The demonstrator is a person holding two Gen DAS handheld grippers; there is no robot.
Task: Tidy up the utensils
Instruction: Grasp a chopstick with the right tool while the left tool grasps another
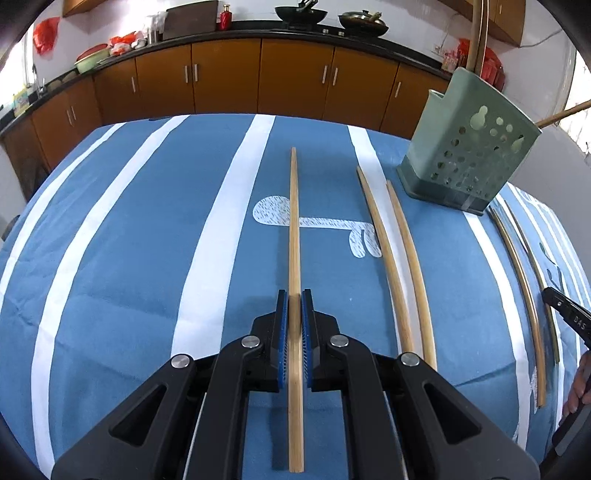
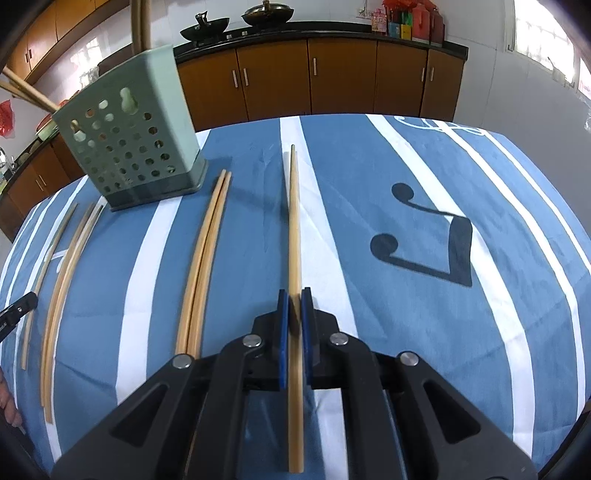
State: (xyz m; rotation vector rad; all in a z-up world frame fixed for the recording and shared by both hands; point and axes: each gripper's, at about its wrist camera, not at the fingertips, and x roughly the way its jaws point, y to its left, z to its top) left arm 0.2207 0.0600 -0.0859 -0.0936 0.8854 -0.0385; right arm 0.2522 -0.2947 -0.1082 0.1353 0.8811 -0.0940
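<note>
Each camera sits just behind its own gripper and looks forward along the fingers, low and close over the table point(image 1: 110, 229), angled slightly down. The left view faces the counter point(image 1: 258, 27) with the holder point(image 1: 469, 147) ahead to its right. The right view faces the same counter with the holder point(image 2: 129, 125) ahead to its left. Both share the holder, the chopsticks point(image 1: 391, 254) lying between them, and the woks point(image 2: 236, 22).

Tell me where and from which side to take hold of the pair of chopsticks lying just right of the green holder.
Take the pair of chopsticks near its thick near end, from above, tongs straddling both sticks across their width. They lie flat, side by side and touching on the tablecloth, so one pinch probably gathers both. The far tips reach close to the green holder, leaving less room there.
</note>
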